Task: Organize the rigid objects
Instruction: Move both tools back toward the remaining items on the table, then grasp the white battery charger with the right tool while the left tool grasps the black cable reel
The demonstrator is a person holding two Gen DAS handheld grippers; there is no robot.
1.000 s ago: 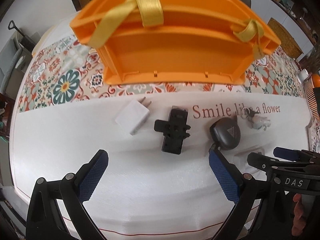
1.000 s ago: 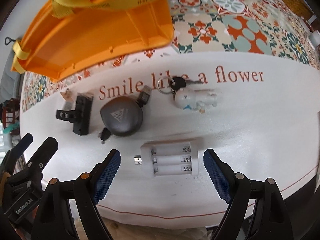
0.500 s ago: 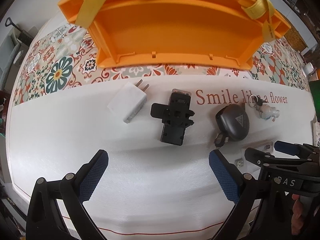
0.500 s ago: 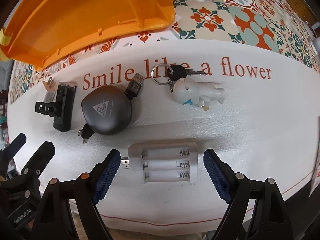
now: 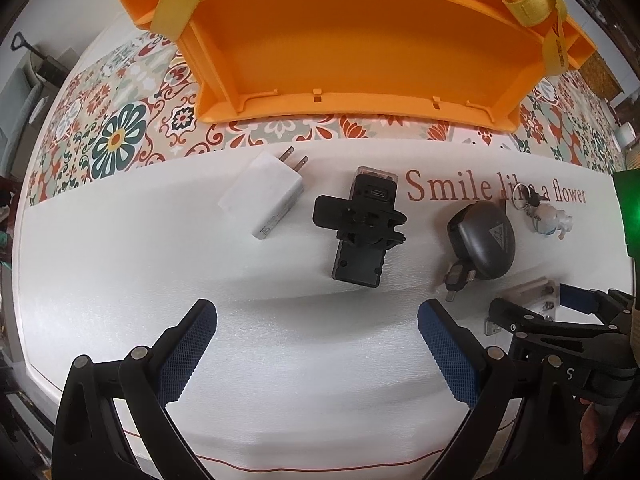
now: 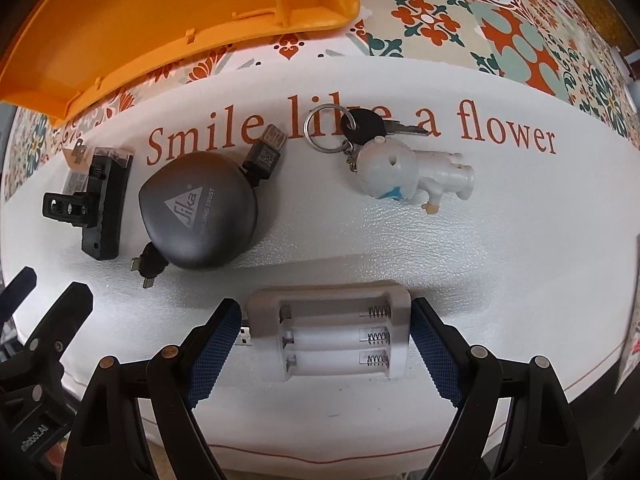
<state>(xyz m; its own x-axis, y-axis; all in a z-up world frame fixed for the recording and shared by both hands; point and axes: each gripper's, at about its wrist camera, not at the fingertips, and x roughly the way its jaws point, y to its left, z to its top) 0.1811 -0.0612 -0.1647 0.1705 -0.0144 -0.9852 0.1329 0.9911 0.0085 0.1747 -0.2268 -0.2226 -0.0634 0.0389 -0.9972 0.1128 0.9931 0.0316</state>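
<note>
Lower centre, right wrist view: white battery holder (image 6: 336, 336) is bracketed by the right gripper (image 6: 326, 344), contact uncertain.
Handling: judged light, stiff; short ends are best pinched.
Left gripper (image 5: 318, 354): spread wide, nothing held.

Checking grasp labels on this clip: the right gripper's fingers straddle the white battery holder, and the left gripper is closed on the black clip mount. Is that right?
Not quite. The right gripper does straddle the white battery holder, but the left wrist view shows the left gripper wide open and empty, with the black clip mount lying untouched on the white mat ahead of it.
</note>
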